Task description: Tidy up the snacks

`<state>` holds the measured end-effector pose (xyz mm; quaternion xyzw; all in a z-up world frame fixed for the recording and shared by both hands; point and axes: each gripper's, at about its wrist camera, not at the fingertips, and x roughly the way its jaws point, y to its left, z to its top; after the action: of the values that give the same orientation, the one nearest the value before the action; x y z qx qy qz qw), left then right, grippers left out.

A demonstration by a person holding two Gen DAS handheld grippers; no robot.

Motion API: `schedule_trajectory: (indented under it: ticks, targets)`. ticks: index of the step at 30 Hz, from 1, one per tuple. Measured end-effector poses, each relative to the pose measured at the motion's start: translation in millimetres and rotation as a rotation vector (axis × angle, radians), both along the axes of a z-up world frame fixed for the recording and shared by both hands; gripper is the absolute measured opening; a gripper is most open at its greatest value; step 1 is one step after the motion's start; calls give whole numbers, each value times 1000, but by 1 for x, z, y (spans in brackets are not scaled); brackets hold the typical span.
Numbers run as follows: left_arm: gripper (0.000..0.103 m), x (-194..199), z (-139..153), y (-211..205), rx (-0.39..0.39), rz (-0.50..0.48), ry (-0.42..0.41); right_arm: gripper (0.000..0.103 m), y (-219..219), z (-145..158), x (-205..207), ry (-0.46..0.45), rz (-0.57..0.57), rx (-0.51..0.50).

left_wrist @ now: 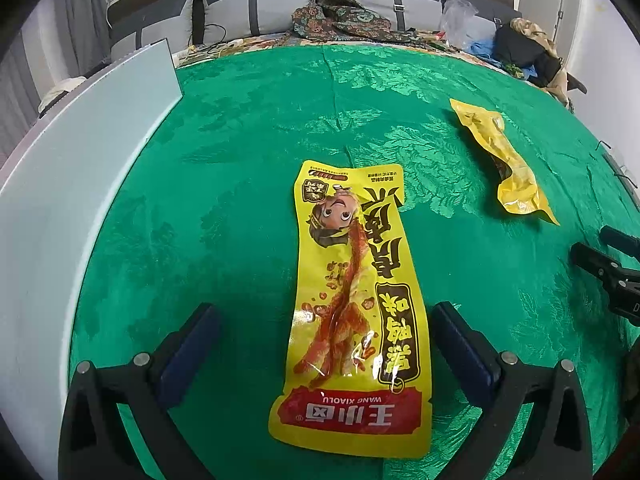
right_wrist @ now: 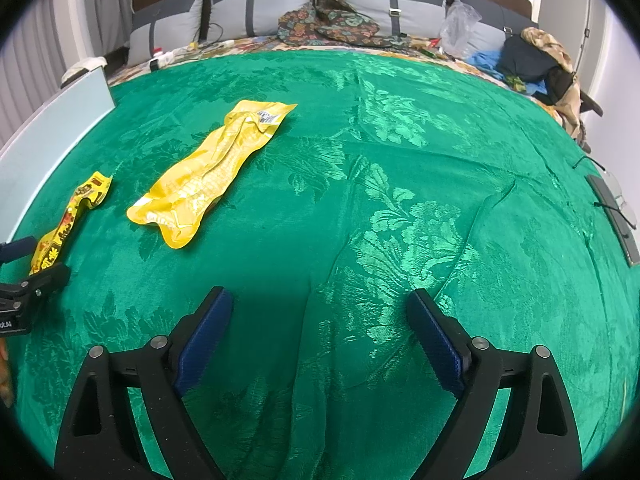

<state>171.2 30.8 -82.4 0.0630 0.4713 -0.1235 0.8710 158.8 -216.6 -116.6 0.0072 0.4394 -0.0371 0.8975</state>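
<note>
A long yellow snack packet with a cartoon face and red label (left_wrist: 352, 300) lies flat on the green cloth, between the open fingers of my left gripper (left_wrist: 324, 316); the fingers do not touch it. It also shows in the right wrist view (right_wrist: 68, 220) at the far left. A second yellow packet (left_wrist: 504, 160) lies back side up to the right; it also shows in the right wrist view (right_wrist: 212, 172). My right gripper (right_wrist: 320, 304) is open and empty over bare cloth; it also shows in the left wrist view (left_wrist: 612, 272) at the right edge.
A pale blue-white box (left_wrist: 80, 184) stands along the cloth's left side, also in the right wrist view (right_wrist: 48, 128). Pillows, patterned clothing (right_wrist: 332, 24) and a plastic bag lie behind. Glasses and a dark flat object (right_wrist: 616, 212) sit at the right edge.
</note>
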Motion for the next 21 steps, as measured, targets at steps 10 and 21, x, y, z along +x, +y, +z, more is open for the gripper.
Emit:
schedule_trajectory:
  ticks: [10, 21]
  targets:
    - [103, 0, 0, 0, -3, 2, -8, 92, 0, 0, 0, 0, 0, 0]
    - [103, 0, 0, 1, -5, 6, -12, 92, 0, 0, 0, 1, 0, 0]
